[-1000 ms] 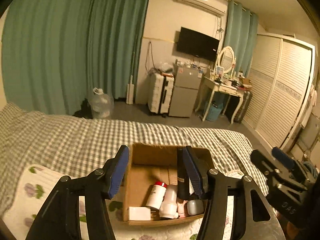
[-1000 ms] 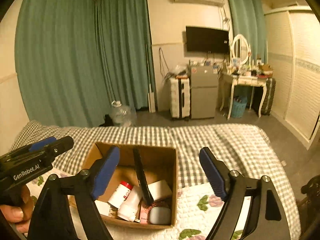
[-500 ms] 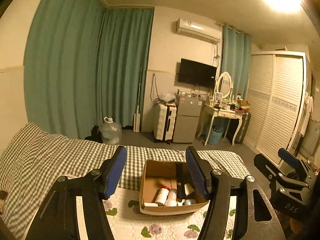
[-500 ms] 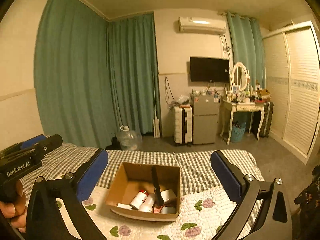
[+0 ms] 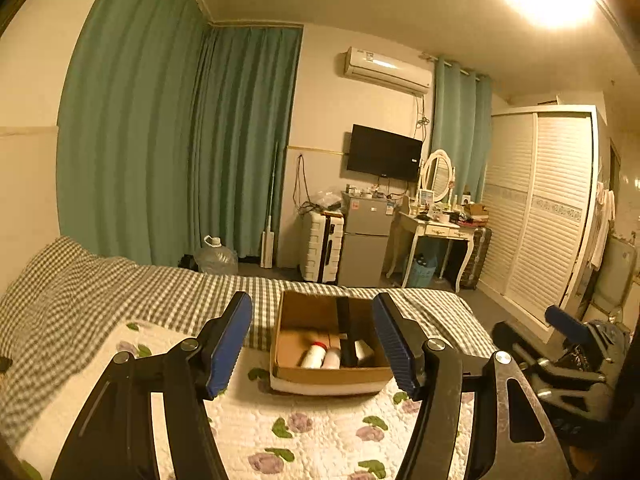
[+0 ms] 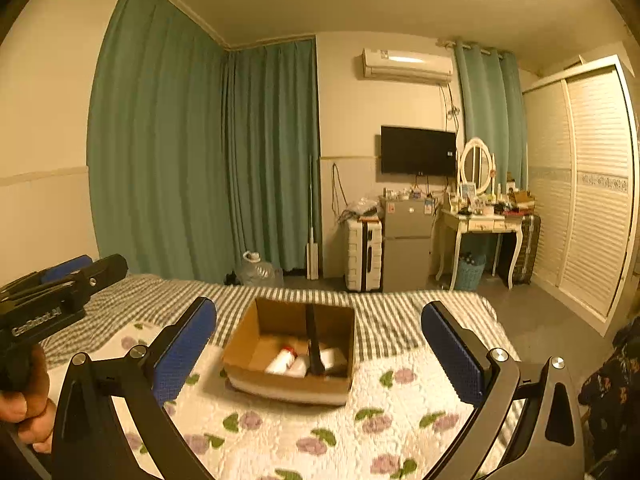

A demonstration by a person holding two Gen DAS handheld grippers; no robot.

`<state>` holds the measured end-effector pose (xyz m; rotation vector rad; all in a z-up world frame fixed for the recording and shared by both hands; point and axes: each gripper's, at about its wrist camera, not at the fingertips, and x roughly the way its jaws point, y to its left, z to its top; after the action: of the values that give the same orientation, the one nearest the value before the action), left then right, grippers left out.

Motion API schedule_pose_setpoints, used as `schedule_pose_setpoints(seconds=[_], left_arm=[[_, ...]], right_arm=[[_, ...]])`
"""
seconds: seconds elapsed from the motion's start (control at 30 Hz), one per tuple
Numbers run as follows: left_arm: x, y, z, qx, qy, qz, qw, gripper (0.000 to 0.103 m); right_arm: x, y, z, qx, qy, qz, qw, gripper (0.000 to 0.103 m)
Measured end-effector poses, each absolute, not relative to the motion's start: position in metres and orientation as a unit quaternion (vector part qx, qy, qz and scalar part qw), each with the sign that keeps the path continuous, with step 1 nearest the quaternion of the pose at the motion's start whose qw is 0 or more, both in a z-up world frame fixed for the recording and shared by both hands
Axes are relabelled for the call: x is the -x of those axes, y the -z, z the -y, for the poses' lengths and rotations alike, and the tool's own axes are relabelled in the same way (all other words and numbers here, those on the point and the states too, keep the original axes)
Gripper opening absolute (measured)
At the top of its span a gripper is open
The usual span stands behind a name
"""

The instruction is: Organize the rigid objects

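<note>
Both grippers, left (image 5: 312, 340) and right (image 6: 318, 350), empty and spread, pulled back; box (image 5: 330, 376) lower centre looks packed

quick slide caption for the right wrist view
Open right gripper held back from a cardboard box of bottles on the floral quilt, bedroom behind.

Both wrist cameras look level across the bed toward the far wall. Each frames the cardboard box (image 5: 328, 374) (image 6: 292, 388) at 12 o'clock, set back. The left view sits left of the right one.
</note>
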<state>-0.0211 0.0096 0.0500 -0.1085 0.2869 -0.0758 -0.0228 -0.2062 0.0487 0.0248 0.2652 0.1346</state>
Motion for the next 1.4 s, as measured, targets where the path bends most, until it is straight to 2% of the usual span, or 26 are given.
schedule_pose_setpoints(seconds=[0.2, 0.73, 1.4], left_arm=[[0.012, -0.022, -0.008, 0.042, 0.032, -0.163, 0.985, 0.066], [-0.020, 0.028, -0.003, 0.000, 0.012, -0.206, 0.979, 0.066], [-0.030, 0.046, -0.014, -0.001, 0.002, -0.218, 0.976, 0.066]], right_arm=[[0.022, -0.014, 0.195, 0.028, -0.054, -0.147, 0.987, 0.103], [-0.013, 0.032, 0.203, 0.023, -0.039, -0.193, 0.980, 0.103], [-0.017, 0.043, 0.197, 0.039, -0.032, -0.196, 0.979, 0.103]])
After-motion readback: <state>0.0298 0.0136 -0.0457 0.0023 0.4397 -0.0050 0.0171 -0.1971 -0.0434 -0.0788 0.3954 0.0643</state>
